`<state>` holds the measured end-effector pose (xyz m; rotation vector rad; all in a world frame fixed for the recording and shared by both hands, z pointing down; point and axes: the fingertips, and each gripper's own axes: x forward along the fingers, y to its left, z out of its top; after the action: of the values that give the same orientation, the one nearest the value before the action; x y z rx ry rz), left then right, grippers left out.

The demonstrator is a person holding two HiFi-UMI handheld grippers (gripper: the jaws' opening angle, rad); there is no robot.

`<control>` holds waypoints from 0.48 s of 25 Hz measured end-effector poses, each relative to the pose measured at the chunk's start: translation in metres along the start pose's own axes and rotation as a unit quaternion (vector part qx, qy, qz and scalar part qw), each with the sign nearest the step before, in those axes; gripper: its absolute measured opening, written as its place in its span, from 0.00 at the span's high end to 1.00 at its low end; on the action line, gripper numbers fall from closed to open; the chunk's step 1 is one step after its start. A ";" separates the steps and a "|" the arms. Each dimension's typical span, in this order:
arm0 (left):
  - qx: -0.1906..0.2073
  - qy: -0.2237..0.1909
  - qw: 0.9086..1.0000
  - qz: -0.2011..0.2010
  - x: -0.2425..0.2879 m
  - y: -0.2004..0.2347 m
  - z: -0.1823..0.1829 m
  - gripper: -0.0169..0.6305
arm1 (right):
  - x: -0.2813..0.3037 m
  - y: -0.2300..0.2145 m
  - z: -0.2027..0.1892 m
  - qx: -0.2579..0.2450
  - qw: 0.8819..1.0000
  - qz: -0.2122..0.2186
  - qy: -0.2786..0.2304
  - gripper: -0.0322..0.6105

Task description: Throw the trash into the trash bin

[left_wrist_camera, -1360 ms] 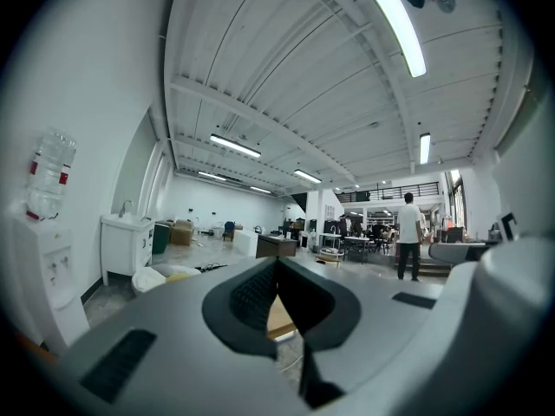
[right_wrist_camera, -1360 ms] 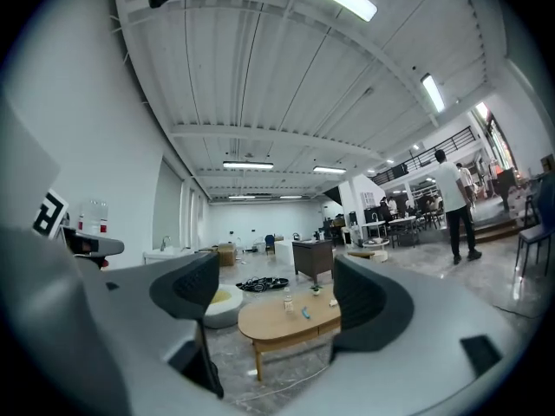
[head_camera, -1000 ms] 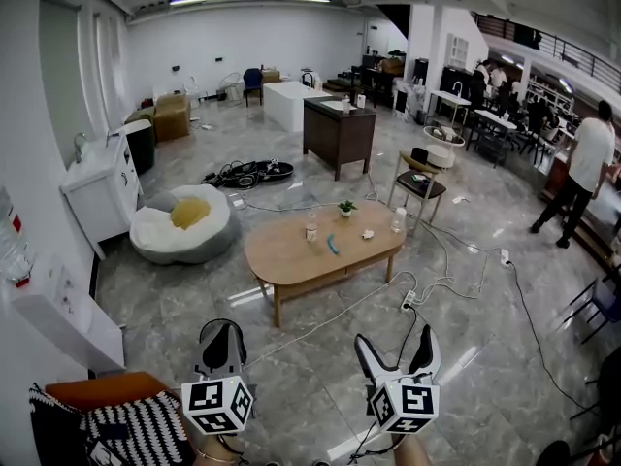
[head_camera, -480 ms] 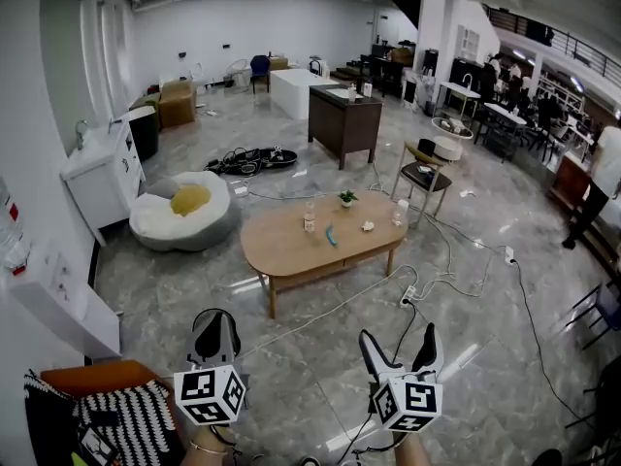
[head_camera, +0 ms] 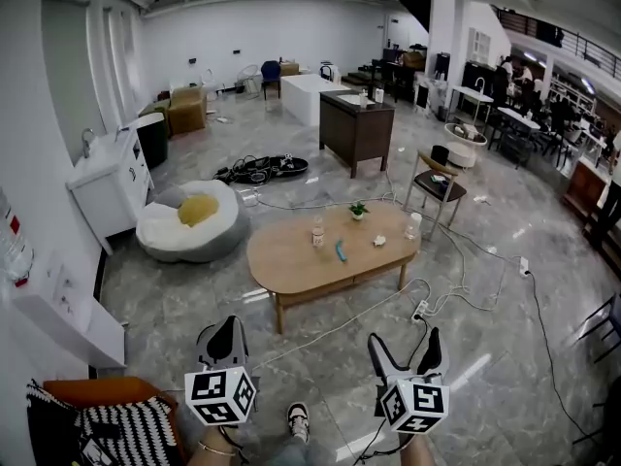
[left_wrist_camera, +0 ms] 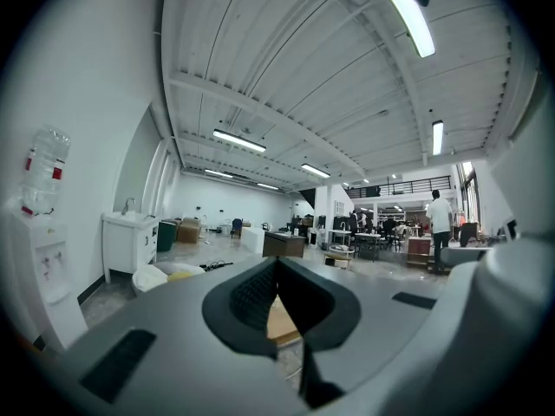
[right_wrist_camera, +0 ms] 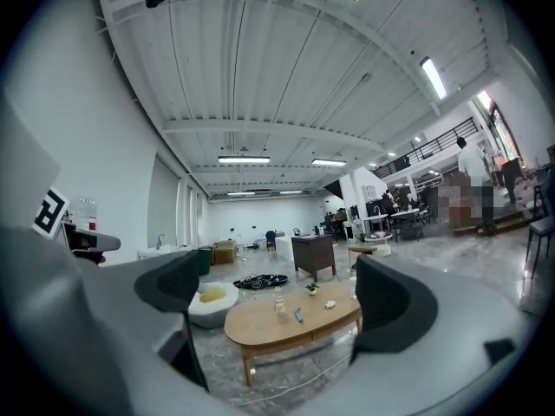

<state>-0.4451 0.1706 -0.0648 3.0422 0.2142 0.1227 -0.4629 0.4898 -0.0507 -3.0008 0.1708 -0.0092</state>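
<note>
Left tool (head_camera: 224, 338) closed and empty, right tool (head_camera: 405, 346) open and empty, the likely trash, a white scrap (head_camera: 379, 242), lies on the counter (head_camera: 291, 260) at frame centre, where floor cables (head_camera: 330, 318) could trip the approach.

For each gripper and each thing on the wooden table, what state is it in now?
left gripper: shut, holding nothing
right gripper: open, nothing between its jaws
bottle: upright on the wooden table
potted plant: upright
blue object: lying flat
white scrap: lying loose on the table

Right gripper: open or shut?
Open. The right gripper has its jaws wide apart with nothing between them; the wooden table shows through the gap.
</note>
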 end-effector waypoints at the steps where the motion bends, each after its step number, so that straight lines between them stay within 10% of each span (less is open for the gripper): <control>1: 0.001 0.000 1.000 0.000 0.012 0.003 0.000 0.99 | 0.012 -0.002 -0.001 0.002 1.000 -0.001 0.000 0.08; 12: -0.013 0.005 1.000 0.001 0.190 0.051 0.020 0.99 | 0.188 -0.009 0.015 -0.004 1.000 -0.012 -0.006 0.08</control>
<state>-0.2492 0.1458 -0.0663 3.0163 0.2098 0.1399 -0.2744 0.4793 -0.0646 -3.0093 0.1352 0.0068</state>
